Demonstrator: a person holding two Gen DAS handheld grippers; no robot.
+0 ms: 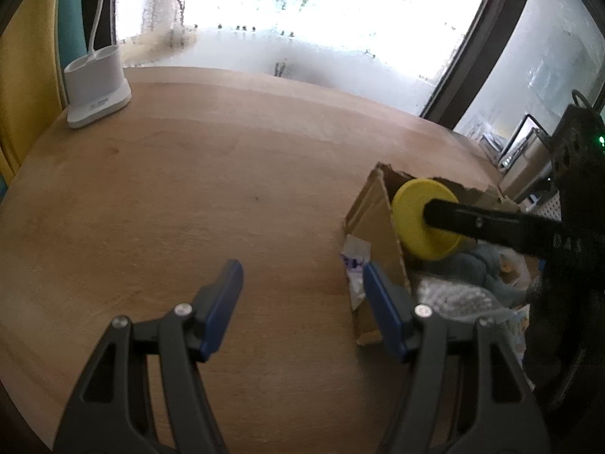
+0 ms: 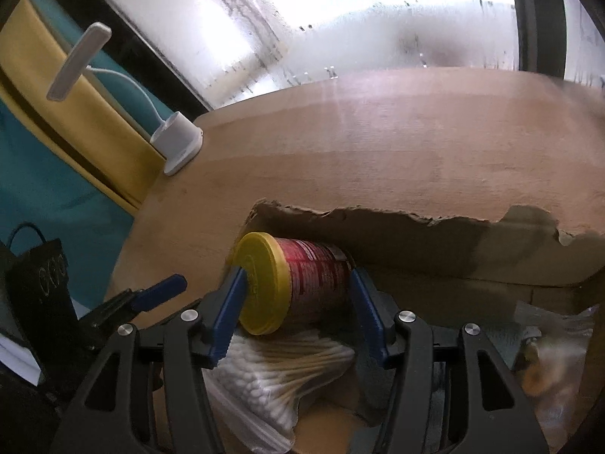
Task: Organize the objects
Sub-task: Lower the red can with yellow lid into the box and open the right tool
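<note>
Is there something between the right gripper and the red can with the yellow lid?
Nothing visible. The right gripper already has the red can between its pads, lying sideways inside the cardboard box, above a bag of cotton swabs.

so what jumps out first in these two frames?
The red can with a yellow lid, lying on its side between the right gripper's blue fingers, inside the torn cardboard box. Just beneath it a bag of cotton swabs sits in the box. The left gripper hangs open with nothing in it over the wooden table, with a white lamp base at the far left corner.
</note>
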